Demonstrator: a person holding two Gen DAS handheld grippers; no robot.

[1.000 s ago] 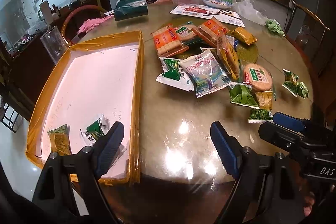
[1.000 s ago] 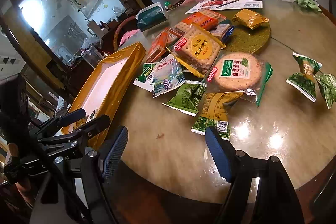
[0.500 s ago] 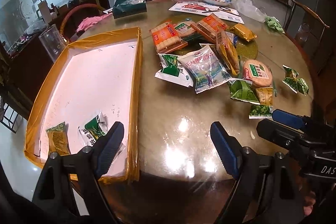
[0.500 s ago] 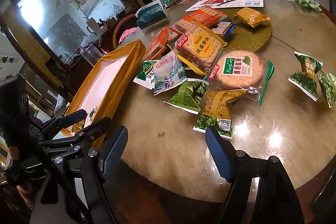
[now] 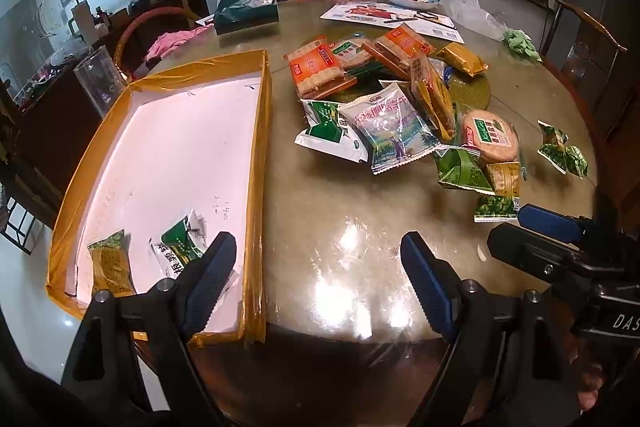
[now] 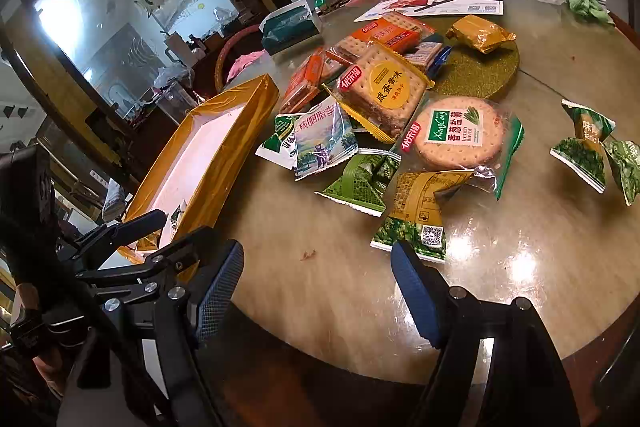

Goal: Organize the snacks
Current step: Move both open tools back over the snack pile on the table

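A pile of snack packets [image 5: 396, 111] lies on the round table: orange cracker packs, a round biscuit pack [image 6: 460, 133], green and yellow packets [image 6: 416, 211]. A shallow tray with yellow-taped rim [image 5: 258, 147] sits at the left and holds a yellow packet [image 5: 110, 265] and a green-white packet [image 5: 180, 245]. My left gripper [image 5: 316, 271] is open and empty above the table's near edge, beside the tray. My right gripper [image 6: 316, 287] is open and empty, just short of the nearest green-yellow packet. Each gripper shows in the other's view.
Two small green packets [image 6: 592, 151] lie apart at the right. A gold round mat [image 6: 480, 75], papers [image 6: 436, 3], a teal tissue box [image 5: 246, 11], bottles, a bowl and a plastic bag stand at the back. Chairs ring the table.
Both grippers have pulled back slightly toward the table's near edge, so the pile looks a little farther off. Both stay open. No packet has moved.
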